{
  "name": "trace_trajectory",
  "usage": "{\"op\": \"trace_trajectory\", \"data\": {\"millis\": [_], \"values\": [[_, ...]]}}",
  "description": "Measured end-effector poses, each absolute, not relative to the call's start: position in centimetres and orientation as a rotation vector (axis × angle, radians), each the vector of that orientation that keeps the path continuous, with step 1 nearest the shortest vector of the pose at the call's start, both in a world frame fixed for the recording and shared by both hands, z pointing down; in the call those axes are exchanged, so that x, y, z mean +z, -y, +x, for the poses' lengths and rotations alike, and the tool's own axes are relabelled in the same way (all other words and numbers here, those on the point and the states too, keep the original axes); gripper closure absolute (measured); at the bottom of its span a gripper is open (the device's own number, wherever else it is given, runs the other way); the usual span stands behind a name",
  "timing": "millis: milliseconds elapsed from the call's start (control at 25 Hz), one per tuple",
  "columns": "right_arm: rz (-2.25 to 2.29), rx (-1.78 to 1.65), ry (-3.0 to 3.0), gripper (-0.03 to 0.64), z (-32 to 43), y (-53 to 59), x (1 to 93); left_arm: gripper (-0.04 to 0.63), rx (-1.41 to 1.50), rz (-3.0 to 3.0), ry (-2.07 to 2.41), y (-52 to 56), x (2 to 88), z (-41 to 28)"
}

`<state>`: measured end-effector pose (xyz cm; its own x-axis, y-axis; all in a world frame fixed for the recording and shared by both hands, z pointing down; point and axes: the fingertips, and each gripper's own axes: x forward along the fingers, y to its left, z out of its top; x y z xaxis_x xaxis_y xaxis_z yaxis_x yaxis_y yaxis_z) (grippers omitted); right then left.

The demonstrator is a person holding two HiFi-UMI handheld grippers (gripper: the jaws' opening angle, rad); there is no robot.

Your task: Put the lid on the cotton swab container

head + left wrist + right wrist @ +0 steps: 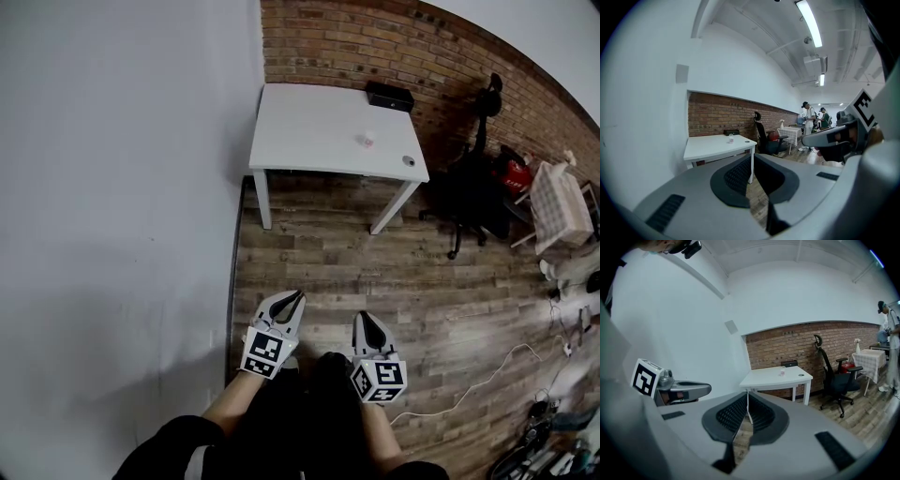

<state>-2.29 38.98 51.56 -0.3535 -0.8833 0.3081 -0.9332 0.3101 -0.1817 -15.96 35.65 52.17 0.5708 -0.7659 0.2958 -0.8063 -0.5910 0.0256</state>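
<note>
White counter (309,131) stands against the brick wall (337,42), on a wood floor (319,267), with an office chair (473,187) beside it. The cotton swab container (367,139) and lid (409,160) sit apart on the counter. Left tongs (298,294) and right tongs (364,316) are clenched, empty, and well away from it.

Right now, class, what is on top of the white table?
On the white table: a black box at the back, a small container, and a round lid near a front corner. The container's contents are too small to tell.
</note>
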Motion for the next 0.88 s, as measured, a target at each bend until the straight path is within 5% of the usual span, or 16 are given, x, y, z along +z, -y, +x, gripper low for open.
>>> {"op": "trace_trajectory", "data": {"millis": [880], "values": [[1.582, 0.496, 2.509, 0.594, 3.7, -21.1, 51.7, 0.566, 0.429, 2.585, 1.400, -19.6, 53.0, -9.3]]}}
